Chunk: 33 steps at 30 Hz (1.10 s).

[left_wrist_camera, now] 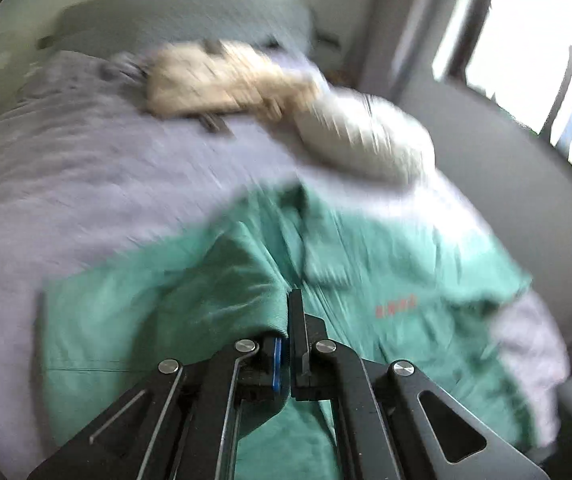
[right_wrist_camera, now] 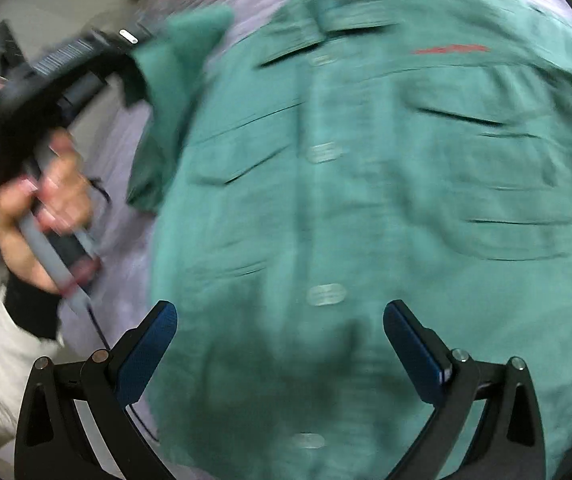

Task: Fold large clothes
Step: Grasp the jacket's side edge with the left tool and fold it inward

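Note:
A large green button-up shirt (right_wrist_camera: 366, 200) lies front up on a lavender bedspread (left_wrist_camera: 85, 180), with red lettering on its chest. It also shows in the left wrist view (left_wrist_camera: 386, 264). My left gripper (left_wrist_camera: 289, 312) is shut on the shirt's left sleeve and holds the fold of cloth lifted. In the right wrist view the left gripper (right_wrist_camera: 133, 46) holds that sleeve (right_wrist_camera: 181, 64) above the bed. My right gripper (right_wrist_camera: 279, 320) is open and empty, hovering over the shirt's lower front near the button row. Both views are motion blurred.
A beige pillow (left_wrist_camera: 221, 80) and a white pillow (left_wrist_camera: 366, 136) lie at the head of the bed. A grey headboard (left_wrist_camera: 165, 20) stands behind them. A bright window (left_wrist_camera: 526, 40) is at the right. The person's hand (right_wrist_camera: 41, 208) grips the left tool.

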Available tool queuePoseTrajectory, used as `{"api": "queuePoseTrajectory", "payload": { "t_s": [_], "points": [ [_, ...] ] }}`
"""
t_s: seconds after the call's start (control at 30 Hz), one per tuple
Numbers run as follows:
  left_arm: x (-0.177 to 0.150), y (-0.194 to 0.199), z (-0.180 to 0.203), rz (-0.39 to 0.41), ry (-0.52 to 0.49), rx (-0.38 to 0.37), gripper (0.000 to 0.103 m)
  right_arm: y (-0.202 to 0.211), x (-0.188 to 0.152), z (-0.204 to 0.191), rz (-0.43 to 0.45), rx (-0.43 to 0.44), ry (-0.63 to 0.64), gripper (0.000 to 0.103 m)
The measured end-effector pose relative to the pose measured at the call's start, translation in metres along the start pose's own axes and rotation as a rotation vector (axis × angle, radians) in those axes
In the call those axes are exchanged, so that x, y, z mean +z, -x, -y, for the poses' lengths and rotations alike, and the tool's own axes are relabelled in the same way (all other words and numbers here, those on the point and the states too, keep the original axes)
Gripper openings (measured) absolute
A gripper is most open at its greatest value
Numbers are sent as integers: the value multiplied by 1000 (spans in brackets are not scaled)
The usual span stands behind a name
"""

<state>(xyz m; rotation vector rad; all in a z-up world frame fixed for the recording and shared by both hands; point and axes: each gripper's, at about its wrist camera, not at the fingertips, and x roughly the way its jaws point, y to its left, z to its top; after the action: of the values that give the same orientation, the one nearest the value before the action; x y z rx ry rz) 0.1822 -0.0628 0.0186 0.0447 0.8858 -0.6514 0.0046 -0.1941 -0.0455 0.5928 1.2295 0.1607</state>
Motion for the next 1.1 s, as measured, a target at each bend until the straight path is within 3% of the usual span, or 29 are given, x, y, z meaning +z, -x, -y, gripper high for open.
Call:
{"api": "queuePoseTrajectory", "payload": {
  "t_s": [0.13, 0.23, 0.47, 0.6, 0.73, 0.8, 0.97, 1.1],
  "points": [
    [-35, -57, 37, -127, -130, 86, 2, 10, 3, 42, 23, -45, -62, 103],
    [-55, -67, 49, -177, -174, 138, 3, 22, 11, 65, 40, -56, -97, 103],
    [-66, -21, 35, -148, -144, 150, 3, 39, 44, 70, 120, -74, -96, 103],
    [-81, 12, 0, -136, -90, 193, 3, 30, 80, 33, 148, -91, 22, 103],
    [-97, 8, -24, -197, -46, 247, 3, 12, 105, -10, 164, -115, 146, 103],
    [-100, 1, -25, -212, -24, 224, 3, 1, 115, -29, 166, -108, 173, 103],
    [-101, 8, -29, -154, 55, 192, 3, -2, 122, -43, 167, -107, 180, 103],
    [-106, 27, -61, -135, 163, 239, 3, -21, 130, -63, 160, -152, 261, 103]
  ]
}}
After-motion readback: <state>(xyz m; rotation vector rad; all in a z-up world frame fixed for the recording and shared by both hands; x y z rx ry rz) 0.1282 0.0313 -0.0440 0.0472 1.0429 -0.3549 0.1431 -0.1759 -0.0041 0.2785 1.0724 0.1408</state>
